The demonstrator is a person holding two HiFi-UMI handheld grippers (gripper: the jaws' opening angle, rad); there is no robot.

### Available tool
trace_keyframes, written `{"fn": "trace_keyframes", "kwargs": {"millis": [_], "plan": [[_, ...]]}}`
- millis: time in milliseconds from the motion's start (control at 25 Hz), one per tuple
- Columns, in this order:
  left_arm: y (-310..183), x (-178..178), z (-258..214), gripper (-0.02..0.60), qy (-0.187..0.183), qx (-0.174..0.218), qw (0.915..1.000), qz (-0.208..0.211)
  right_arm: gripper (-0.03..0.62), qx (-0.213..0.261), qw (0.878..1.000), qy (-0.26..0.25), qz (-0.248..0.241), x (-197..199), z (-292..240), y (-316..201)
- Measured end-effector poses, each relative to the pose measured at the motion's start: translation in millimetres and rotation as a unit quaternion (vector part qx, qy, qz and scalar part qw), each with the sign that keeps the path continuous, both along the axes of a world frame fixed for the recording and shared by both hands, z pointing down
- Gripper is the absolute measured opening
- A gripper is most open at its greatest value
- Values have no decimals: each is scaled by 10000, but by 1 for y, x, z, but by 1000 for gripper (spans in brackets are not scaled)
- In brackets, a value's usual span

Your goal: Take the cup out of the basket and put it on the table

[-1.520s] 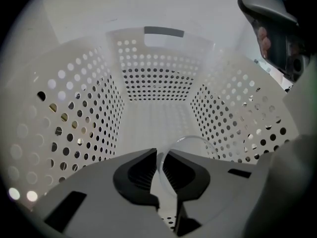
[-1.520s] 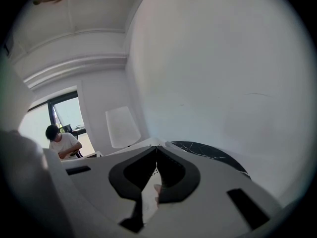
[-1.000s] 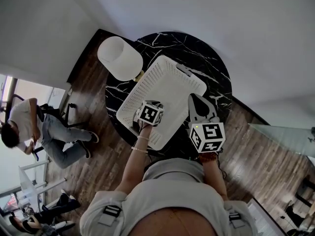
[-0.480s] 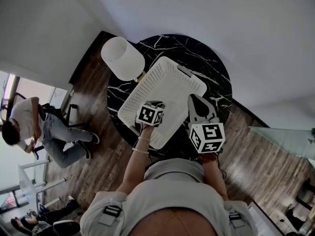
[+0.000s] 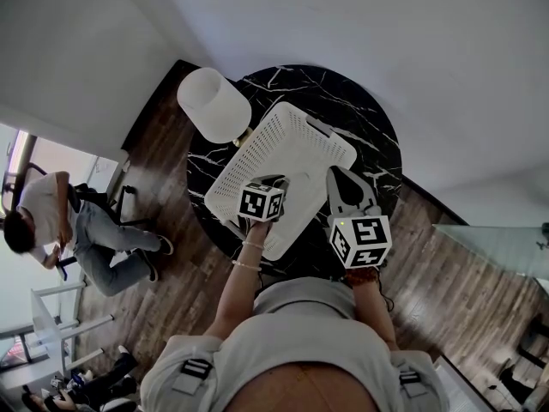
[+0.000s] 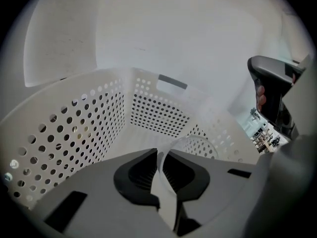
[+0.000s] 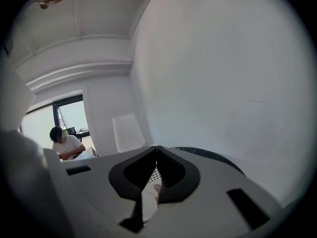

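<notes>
Pinching upright cup (image 6: 196, 146) rim, left claw (image 6: 158, 155), inside basket (image 6: 94, 118)

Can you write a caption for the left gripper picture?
Left gripper pinches the rim of the clear cup inside the white basket.

basket (image 5: 292, 144) mid-tabletop (image 5: 369, 118), running far-right to near-left | lamp (image 5: 213, 103) at far-left edge, just beside basket | cup (image 6: 193, 145) in basket's near end | left gripper (image 6: 159, 155) inside basket | right gripper (image 5: 343, 178) just right of basket, over near-right edge
</notes>
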State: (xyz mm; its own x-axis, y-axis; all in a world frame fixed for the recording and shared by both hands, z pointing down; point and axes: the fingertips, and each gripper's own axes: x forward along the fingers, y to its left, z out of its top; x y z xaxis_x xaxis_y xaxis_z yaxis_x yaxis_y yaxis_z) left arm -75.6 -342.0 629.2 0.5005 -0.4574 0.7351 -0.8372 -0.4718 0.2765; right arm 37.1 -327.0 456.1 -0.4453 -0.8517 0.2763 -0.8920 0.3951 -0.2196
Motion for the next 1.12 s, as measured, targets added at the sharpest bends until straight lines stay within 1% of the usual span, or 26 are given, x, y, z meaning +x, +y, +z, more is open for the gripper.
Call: {"fn": "trace_keyframes", "kwargs": {"millis": [400, 840, 1120], "plan": [[-6, 13, -29, 38, 257, 289, 9992, -81, 12, 68, 9999, -43, -68, 5, -5, 1], [-3, 9, -52, 38, 380, 527, 9973, -337, 12, 111, 9995, -87, -272, 3, -5, 3], [2, 7, -68, 38, 577, 671, 9947, -516, 12, 106, 9990, -72, -433, -3, -3, 5]]}}
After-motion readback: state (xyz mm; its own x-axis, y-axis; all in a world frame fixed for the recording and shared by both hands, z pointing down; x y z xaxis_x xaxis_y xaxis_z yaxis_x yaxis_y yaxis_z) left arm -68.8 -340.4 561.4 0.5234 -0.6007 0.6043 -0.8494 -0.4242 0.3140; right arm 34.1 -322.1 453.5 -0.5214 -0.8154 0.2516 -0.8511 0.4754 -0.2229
